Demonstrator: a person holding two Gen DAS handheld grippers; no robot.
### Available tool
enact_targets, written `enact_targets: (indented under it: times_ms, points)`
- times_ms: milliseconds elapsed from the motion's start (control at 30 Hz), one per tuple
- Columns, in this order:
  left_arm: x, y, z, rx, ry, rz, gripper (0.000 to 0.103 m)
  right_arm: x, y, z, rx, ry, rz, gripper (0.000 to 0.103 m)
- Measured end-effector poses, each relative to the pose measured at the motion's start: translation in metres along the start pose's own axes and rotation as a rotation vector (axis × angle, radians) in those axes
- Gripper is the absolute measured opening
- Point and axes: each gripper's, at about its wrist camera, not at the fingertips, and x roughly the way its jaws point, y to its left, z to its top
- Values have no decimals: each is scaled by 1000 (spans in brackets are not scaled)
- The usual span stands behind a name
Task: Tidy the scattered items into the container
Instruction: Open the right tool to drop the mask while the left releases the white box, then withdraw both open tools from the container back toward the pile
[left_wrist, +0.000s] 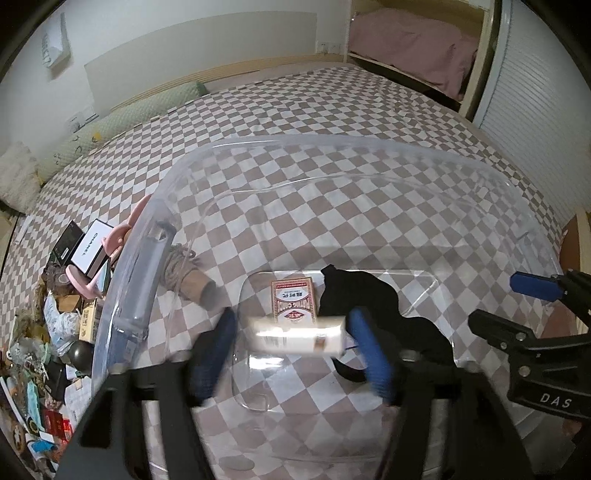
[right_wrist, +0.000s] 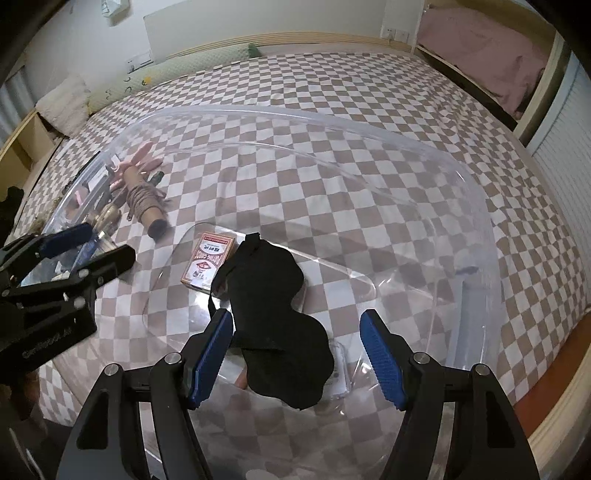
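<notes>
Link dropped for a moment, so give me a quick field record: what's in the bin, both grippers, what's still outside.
container: clear plastic bin on checkered bed
inside bin: card box, black fabric piece
left gripper: open, blurred white box between its fingers, over bin
right gripper: open, empty, above the fabric
outside bin: twine spool, clutter pile

Home bedroom: checkered bed (right_wrist: 332, 92) (bolster pillow (right_wrist: 192, 64) at headboard).

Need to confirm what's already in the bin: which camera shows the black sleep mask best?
Right wrist view: the black sleep mask lies whole and sharp on the clear bin floor. The left wrist view shows only part of it, behind a blurred white box.
</notes>
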Motion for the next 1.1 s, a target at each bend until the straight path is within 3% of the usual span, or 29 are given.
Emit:
enact_targets:
  times_ms: [567, 633, 700, 900, 967, 1100]
  points:
    - [-10, -2, -3, 4, -18, -5, 82, -6, 4, -7, 13, -17, 14, 71]
    - [-12, -1, -3, -7, -21, -7, 87, -7, 3, -7, 23, -23, 12, 76]
    - [-15, 0, -3, -20, -27, -9, 94, -9, 3, -9, 32, -38, 11, 93]
    - [-25, 7, -3, -48, -51, -20, 96, -19, 4, -10, 30, -82, -10, 98]
    - [-30, 9, -4, -49, -68, -18, 101, -24, 7, -12, 23, -106, -38, 103]
    - [-37, 14, -7, -43, -90, -28, 102, -28, 12, -15, 0, -119, -68, 103]
